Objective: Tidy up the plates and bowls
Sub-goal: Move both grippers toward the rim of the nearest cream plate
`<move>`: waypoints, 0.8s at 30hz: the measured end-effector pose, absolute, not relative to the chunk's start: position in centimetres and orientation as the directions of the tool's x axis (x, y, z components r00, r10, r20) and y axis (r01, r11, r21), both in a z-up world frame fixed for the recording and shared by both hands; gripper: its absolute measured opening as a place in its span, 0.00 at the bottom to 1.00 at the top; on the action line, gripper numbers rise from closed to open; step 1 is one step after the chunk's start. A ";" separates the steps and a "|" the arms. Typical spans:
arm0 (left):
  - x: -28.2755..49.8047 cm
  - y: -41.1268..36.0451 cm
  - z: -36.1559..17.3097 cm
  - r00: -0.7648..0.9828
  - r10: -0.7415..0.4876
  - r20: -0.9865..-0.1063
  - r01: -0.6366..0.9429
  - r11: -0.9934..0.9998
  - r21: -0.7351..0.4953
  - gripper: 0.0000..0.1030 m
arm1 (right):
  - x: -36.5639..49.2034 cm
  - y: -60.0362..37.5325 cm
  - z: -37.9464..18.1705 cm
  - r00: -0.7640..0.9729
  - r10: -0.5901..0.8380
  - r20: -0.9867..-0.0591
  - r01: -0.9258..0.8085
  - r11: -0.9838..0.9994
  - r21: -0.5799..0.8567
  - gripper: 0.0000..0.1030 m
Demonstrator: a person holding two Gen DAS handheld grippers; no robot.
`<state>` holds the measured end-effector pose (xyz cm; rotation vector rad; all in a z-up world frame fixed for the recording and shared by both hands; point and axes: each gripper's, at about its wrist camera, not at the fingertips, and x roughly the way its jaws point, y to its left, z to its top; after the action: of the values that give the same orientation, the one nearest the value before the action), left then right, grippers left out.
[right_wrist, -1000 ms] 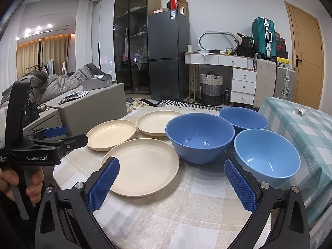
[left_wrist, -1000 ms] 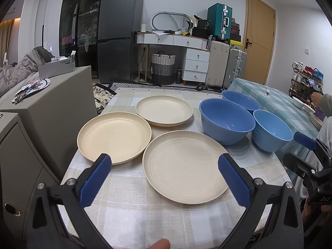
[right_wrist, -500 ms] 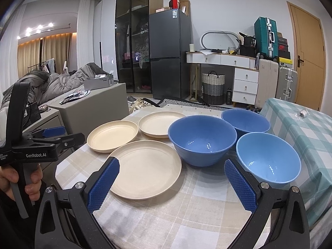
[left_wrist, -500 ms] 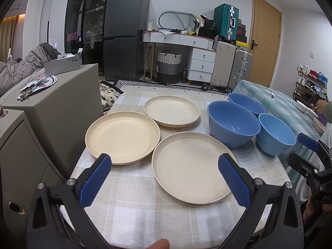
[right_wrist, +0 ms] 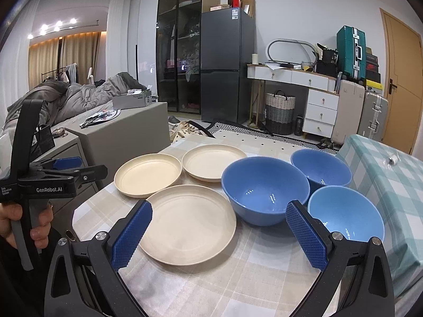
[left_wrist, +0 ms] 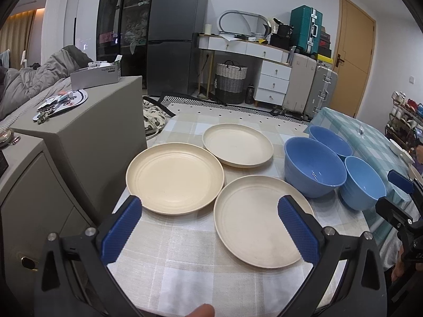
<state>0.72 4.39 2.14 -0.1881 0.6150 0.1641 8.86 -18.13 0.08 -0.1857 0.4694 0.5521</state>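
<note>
Three cream plates (left_wrist: 174, 175) spread flat and separate at centre frame in the left wrist view, nearest one (left_wrist: 260, 220) low and right of centre, third (left_wrist: 238, 145) above; none stacked yet. Three blue bowls (right_wrist: 265, 190) clustered touching at right of centre in the right wrist view, upright, unnested. All resting on a checked tablecloth (right_wrist: 238, 277)

Left gripper (left_wrist: 210, 231) spread wide, empty, framing the near plate from the bottom of frame; probably lined up for a rim pinch. Right gripper (right_wrist: 218, 233) likewise parted and empty, straddling the gap between near plate and large bowl

Spread layout likely a start state: stacking plates, nesting bowls both pending

Grey cabinet (left_wrist: 87, 142) at left edge; fridge (right_wrist: 226, 66) upper centre
</note>
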 end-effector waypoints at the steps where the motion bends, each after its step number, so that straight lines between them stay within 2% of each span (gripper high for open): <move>1: 0.9 4.6 2.3 0.803 0.105 -0.587 -0.215 0.969 -0.120 1.00 | 9.1 -17.9 0.3 0.750 0.460 -0.476 -0.546 0.836 -0.051 1.00; 17: 2.6 9.1 4.0 0.795 0.150 -0.588 -0.258 0.960 -0.104 1.00 | 12.7 -11.9 2.5 0.703 0.512 -0.494 -0.629 0.772 -0.094 1.00; 24: 3.4 10.8 4.0 0.782 0.165 -0.601 -0.283 0.953 -0.105 1.00 | 14.3 -9.4 2.8 0.677 0.536 -0.504 -0.649 0.758 -0.066 1.00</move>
<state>3.43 10.82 4.00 -0.1944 0.6292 0.2436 14.34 -9.35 2.81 -0.2492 0.4839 0.6739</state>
